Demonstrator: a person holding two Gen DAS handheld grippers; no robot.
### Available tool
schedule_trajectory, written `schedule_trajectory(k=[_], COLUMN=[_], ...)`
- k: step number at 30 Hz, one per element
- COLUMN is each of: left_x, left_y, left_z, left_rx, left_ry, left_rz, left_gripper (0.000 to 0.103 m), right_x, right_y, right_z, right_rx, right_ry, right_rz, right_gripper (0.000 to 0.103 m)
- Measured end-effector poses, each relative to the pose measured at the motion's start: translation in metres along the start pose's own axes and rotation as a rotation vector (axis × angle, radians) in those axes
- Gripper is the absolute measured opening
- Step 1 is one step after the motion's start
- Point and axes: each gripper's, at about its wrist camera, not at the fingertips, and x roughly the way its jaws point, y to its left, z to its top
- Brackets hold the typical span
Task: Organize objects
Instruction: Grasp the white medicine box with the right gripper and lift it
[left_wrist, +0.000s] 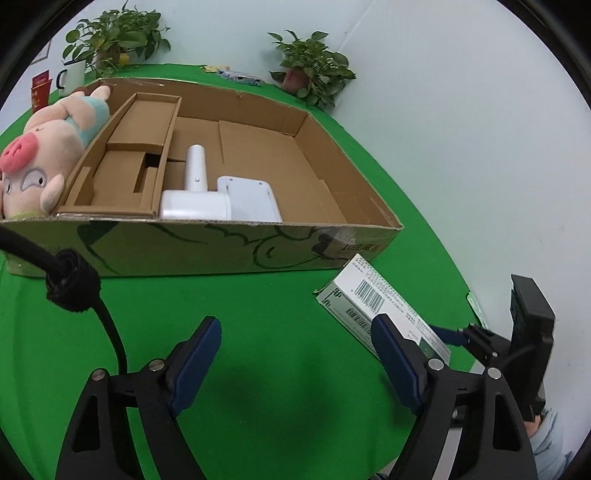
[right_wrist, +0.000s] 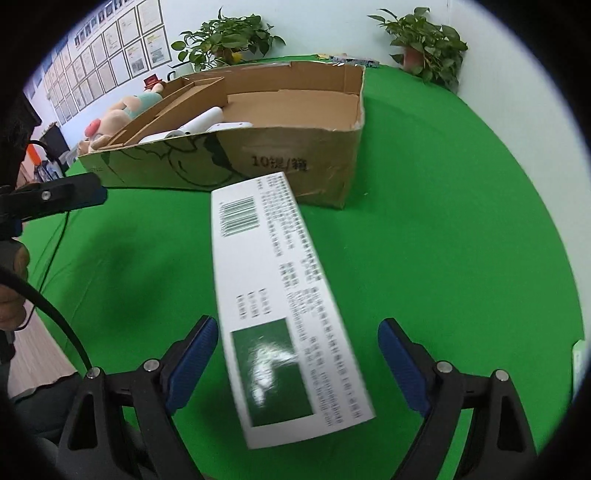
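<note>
Your open brown cardboard box (left_wrist: 229, 236) already holds a white plastic handheld appliance (left_wrist: 207, 195), so part of the sorting looks done. The long white printed carton (right_wrist: 280, 295) is not yet inside: it lies between your right gripper (right_wrist: 297, 363) fingers, which are spread and not clamping it, near the box's front corner over the green worktop (right_wrist: 461, 221). Your left gripper (left_wrist: 295, 363) is spread, empty.
</note>
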Motion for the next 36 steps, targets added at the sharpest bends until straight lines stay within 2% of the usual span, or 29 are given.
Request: schedule_trajectory(k=[3,5,7,10,13,14,15,16,21,24,28,33,36], left_x=[-0.004,-0.007,-0.012,-0.02,-0.023,-0.023,-0.023,-0.021,-0.012,-0.005,0.0,0.009,0.014], left_y=[0.004,0.01,0.017,0.028,0.034,0.035,0.036,0.038,0.046,0.051,0.053,0.054,0.057], left_z=[-0.004,-0.004,-0.003,-0.001,-0.002,-0.004,-0.007,-0.01,-0.025,-0.033,-0.042,-0.045,-0.046], left_rx=[-0.024,-0.033,-0.038,-0.062,-0.075,-0.078,-0.083,-0.091,-0.141,-0.174,-0.195,-0.195,-0.208], left_ry=[0.007,0.01,0.014,0.024,0.044,0.052,0.059,0.064,0.094,0.128,0.161,0.18,0.181], left_rz=[0.002,0.0,0.001,-0.009,-0.044,-0.048,-0.055,-0.067,-0.117,-0.147,-0.185,-0.181,-0.189], left_gripper=[0.078,0.078,0.078,0.078,0.077,0.077,0.077,0.077,0.077,0.077,0.074,0.067,0.067], right_x=[0.003,0.008,0.008,0.004,0.002,0.004,0.007,0.009,0.01,0.011,0.015,0.018,0.017], right_y=[0.024,0.046,0.072,0.108,0.133,0.139,0.143,0.146,0.152,0.157,0.159,0.161,0.152], right_z=[-0.002,-0.005,-0.012,-0.01,-0.004,-0.002,-0.001,-0.002,-0.011,-0.014,-0.013,-0.006,-0.001], right_rx=[-0.052,-0.104,-0.168,-0.204,-0.202,-0.193,-0.19,-0.196,-0.248,-0.285,-0.288,-0.282,-0.249], right_ry=[-0.001,0.01,0.001,-0.03,-0.076,-0.079,-0.073,-0.065,-0.042,-0.048,-0.038,-0.047,-0.048], right_rz=[0.028,0.011,0.007,0.099,0.15,0.153,0.152,0.151,0.148,0.08,0.068,0.068,0.057], right_gripper=[0.081,0.07,0.069,0.068,0.07,0.082,0.088,0.089,0.089,0.089,0.089,0.082,0.067])
